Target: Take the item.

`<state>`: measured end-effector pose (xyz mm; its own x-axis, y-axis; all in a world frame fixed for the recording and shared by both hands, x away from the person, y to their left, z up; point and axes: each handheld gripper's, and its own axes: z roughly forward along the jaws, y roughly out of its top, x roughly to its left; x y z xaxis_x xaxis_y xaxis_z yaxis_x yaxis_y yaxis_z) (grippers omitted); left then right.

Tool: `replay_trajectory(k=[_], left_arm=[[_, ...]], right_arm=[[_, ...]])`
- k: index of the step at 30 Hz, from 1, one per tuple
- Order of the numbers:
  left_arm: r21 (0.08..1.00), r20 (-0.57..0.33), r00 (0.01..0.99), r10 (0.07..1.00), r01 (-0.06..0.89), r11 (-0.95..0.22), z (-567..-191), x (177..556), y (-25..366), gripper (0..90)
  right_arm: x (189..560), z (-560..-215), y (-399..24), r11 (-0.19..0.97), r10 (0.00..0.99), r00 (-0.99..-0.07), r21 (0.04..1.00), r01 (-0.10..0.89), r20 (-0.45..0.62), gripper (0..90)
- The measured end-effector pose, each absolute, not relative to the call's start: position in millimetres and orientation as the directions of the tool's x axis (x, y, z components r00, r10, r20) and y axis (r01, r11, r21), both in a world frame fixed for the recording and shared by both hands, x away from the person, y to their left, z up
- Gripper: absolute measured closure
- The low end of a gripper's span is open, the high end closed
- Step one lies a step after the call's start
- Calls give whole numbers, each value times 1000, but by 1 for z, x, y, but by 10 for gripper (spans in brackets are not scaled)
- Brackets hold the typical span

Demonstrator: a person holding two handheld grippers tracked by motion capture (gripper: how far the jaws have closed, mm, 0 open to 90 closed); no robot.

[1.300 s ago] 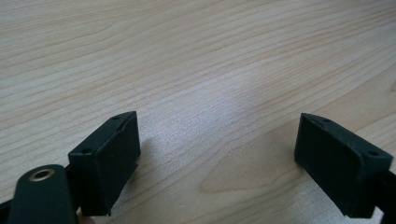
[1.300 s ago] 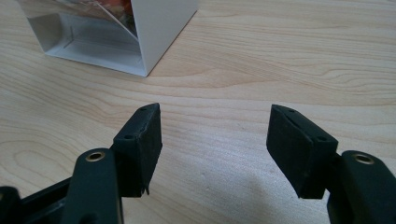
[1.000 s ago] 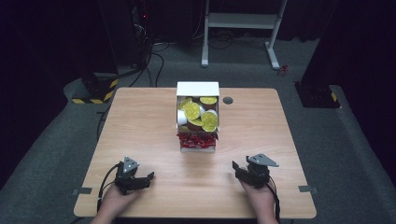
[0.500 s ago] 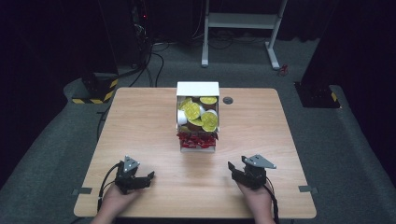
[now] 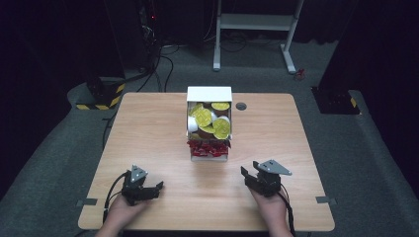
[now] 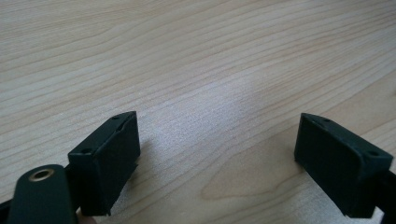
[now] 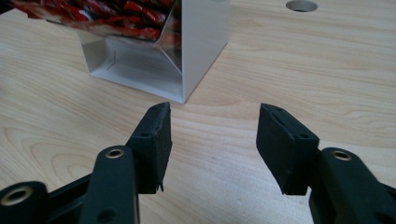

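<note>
A white open box (image 5: 209,94) stands at the table's middle, its back part heaped with yellow-lidded cups (image 5: 203,117) and its front part with red wrapped sweets (image 5: 208,147). In the right gripper view the box's white corner (image 7: 203,42) rises just ahead, with the red sweets (image 7: 116,14) at its top. My left gripper (image 5: 157,187) rests low at the front left, held by a hand, jaws wide open over bare wood (image 6: 217,140). At the front right, my right gripper (image 5: 245,174) stands open and empty (image 7: 212,126), a short way in front of the box.
The wooden table (image 5: 148,128) has a round cable hole (image 5: 241,106) right of the box, also seen in the right gripper view as a hole (image 7: 301,5). A white metal stand (image 5: 257,22) is on the floor beyond the table. Cables trail from both grippers.
My right gripper has shifted slightly left and forward, toward the box. The left gripper has stayed where it was.
</note>
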<state>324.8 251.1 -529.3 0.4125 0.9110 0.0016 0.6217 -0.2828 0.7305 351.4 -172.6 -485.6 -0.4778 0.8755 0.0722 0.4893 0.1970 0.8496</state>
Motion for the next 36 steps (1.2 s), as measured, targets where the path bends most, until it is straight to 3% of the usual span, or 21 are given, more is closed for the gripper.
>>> replay_trajectory(k=[16,19,36], left_arm=[[734,-6,420,908,618,-281,-530,326,251,144],[737,-2,428,904,612,-288,-529,327,252,144],[735,0,431,902,611,-293,-530,326,250,144]], right_arm=[[364,-463,-162,170,905,-420,854,492,61,464],[365,-459,-160,156,908,-414,858,489,71,420],[374,-449,-140,163,877,-471,867,471,91,398]])
